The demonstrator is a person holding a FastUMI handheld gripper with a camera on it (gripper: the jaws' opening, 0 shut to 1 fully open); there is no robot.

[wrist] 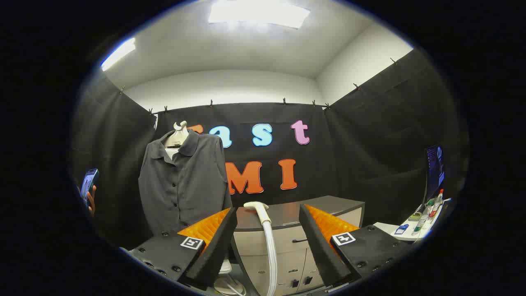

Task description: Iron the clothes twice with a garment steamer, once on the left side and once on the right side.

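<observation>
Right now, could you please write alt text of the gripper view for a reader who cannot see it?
The open tool frames a white steamer head and its hose, lying on a dark cabinet top just ahead. Beyond the left finger, a grey shirt hangs on a hanger.

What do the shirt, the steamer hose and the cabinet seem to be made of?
Shirt: dark grey woven cloth, matte, hanging in soft folds. Steamer hose: pale, smooth plastic or rubber, with a slight sheen and a bend. Cabinet: probably laminated board, with flat light fronts and a dark top. The gripper is open, its fingers either side of the hose.
</observation>
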